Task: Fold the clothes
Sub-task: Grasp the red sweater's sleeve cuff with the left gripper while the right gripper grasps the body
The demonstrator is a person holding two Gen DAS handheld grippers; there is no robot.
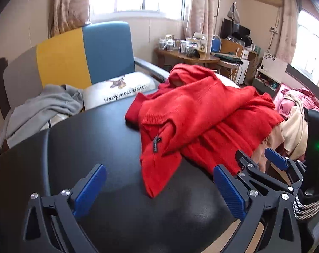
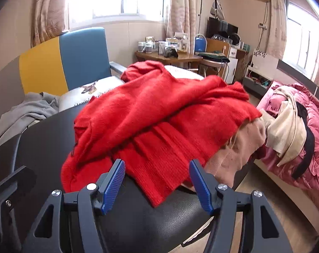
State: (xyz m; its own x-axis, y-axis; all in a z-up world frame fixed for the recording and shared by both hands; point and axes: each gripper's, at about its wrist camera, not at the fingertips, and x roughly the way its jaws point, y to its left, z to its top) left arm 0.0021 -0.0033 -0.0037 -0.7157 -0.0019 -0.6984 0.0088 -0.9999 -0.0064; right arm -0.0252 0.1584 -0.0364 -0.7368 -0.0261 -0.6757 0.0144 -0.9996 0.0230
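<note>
Ribbed blue pads, fuzzy red sweater

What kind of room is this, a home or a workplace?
Most likely a lived-in bedroom at home: a bed with a pink cover and loose clothes, a cluttered wooden desk, and a red sweater heaped on a black table.

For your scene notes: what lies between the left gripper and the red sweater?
Only bare black table, seen in the left wrist view, separates the open left gripper from the red sweater.
</note>
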